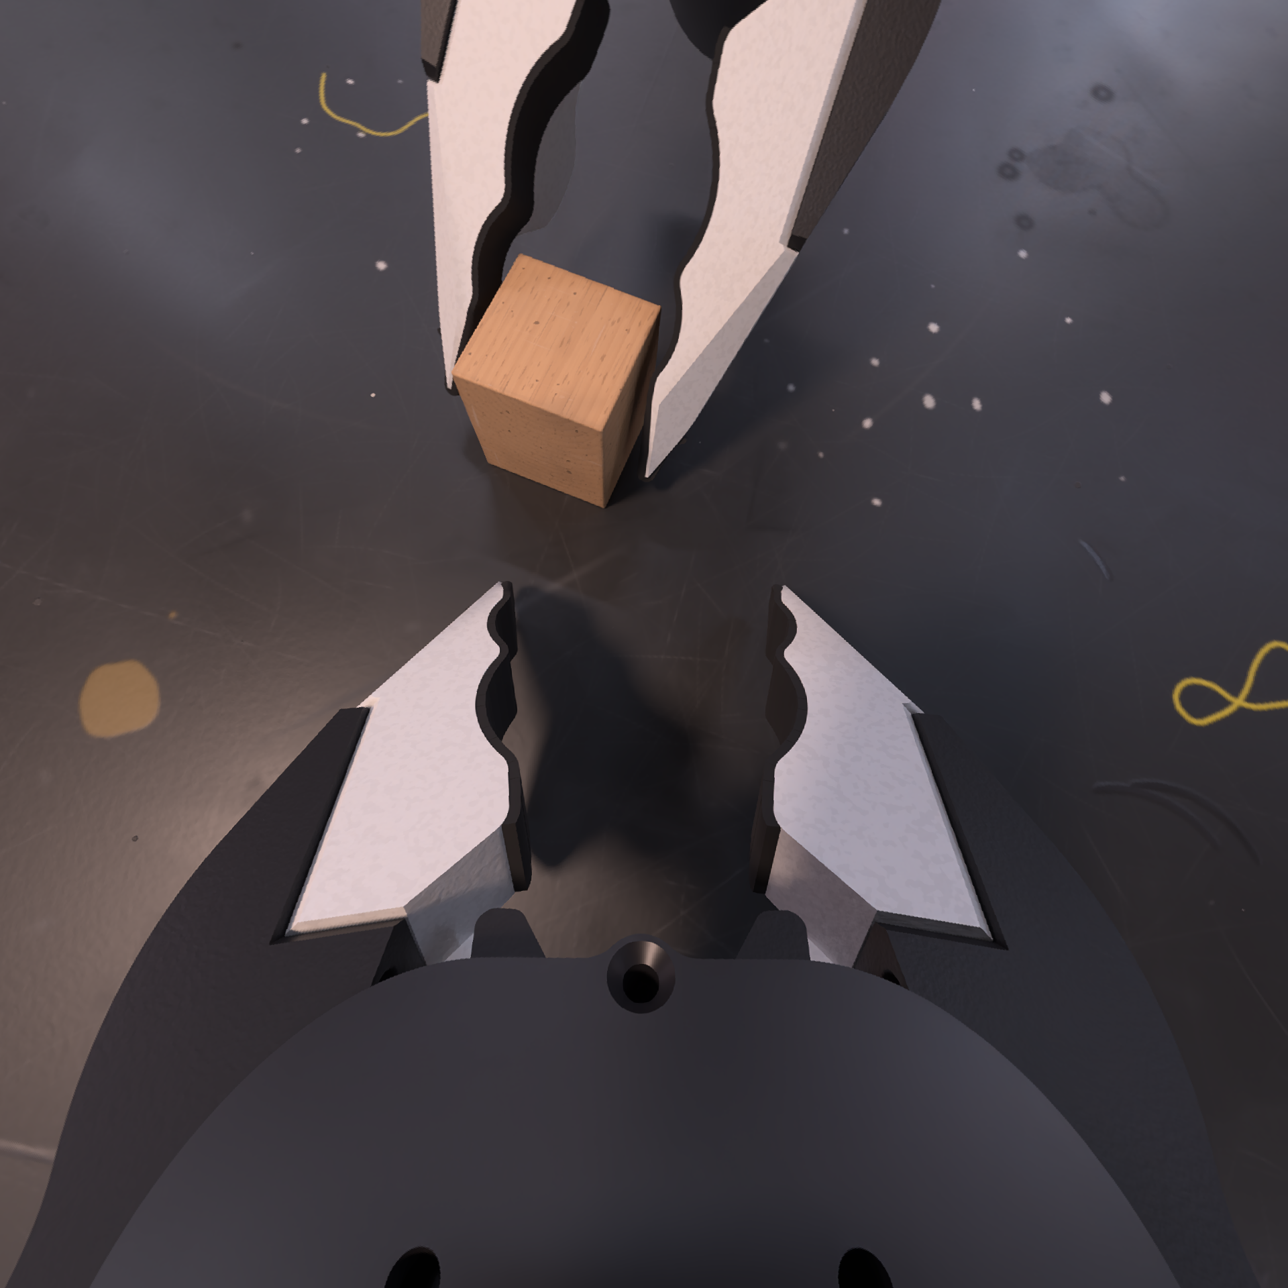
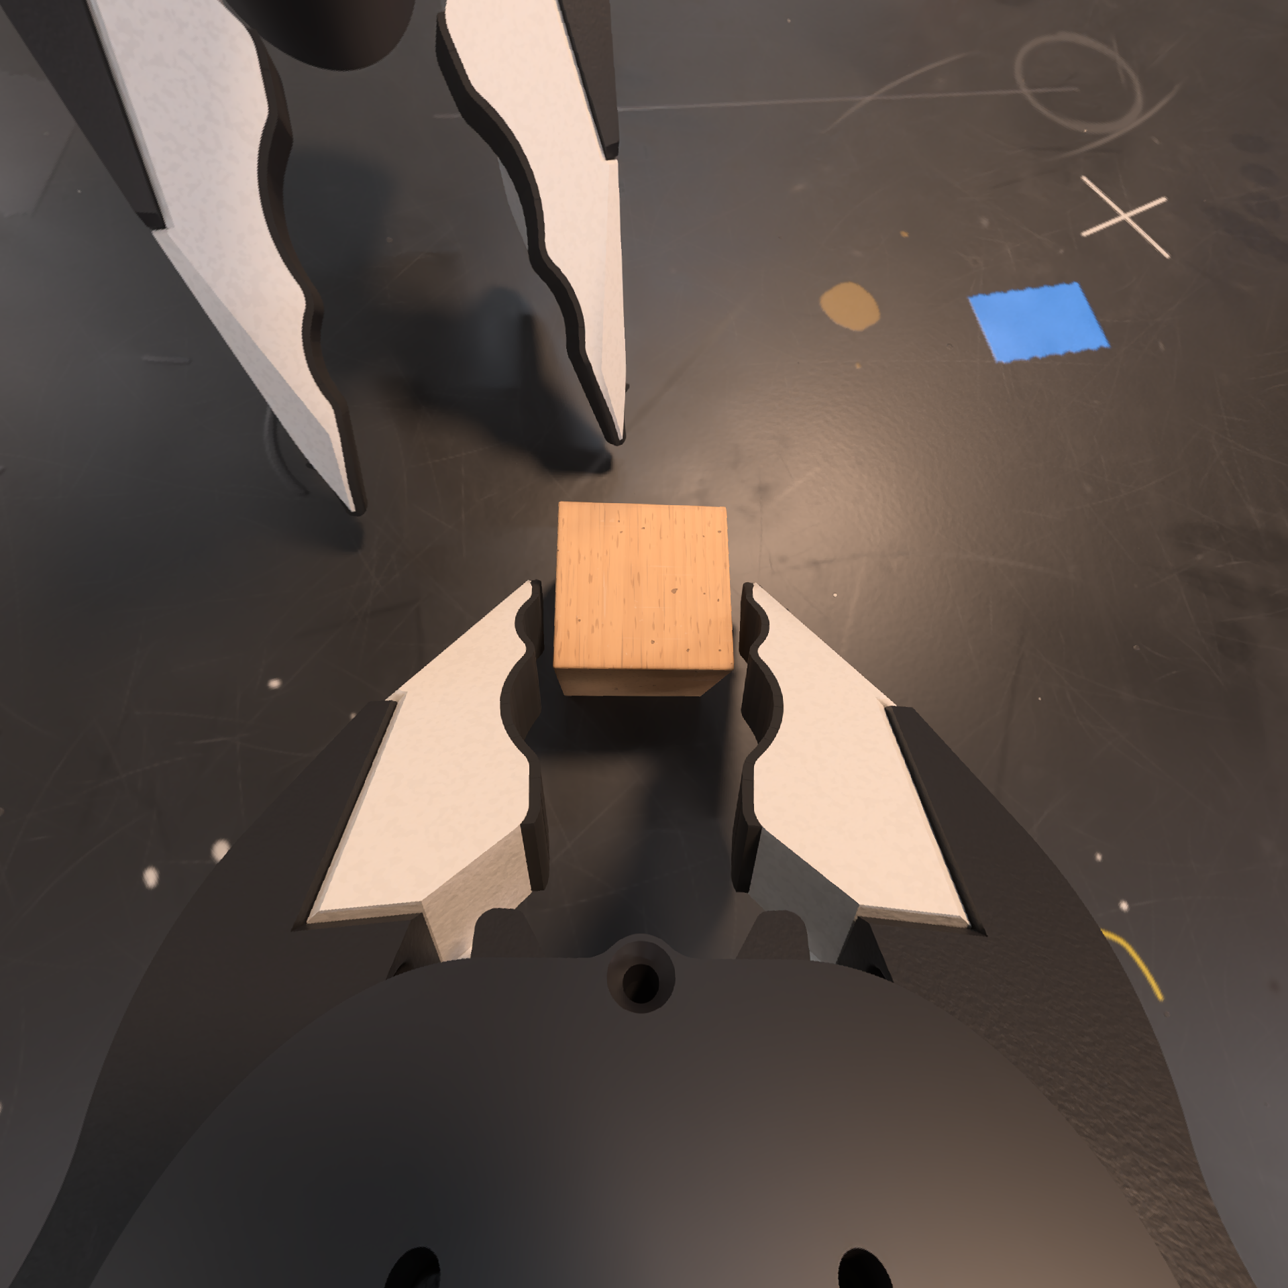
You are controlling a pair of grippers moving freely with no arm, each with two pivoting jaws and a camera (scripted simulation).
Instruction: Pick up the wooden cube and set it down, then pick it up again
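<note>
The wooden cube (image 2: 642, 592) rests on the dark table (image 2: 976, 627), between the two fingers of my right gripper (image 2: 641, 587). That gripper is open, with a narrow gap showing on each side of the cube. In the left wrist view the cube (image 1: 557, 362) stands just ahead, and the right gripper (image 1: 550, 428) straddles it from the far side, fingertips down near the table. My left gripper (image 1: 642, 587) is open and empty, a short way in front of the cube. It also shows in the right wrist view (image 2: 486, 474), beyond the cube and to the left.
A blue rectangle (image 2: 1038, 322), a tan spot (image 2: 849, 307) and a white cross (image 2: 1124, 216) mark the table to the right. Yellow thread loops (image 1: 1233, 686) lie flat on the table. The two grippers face each other closely over the cube.
</note>
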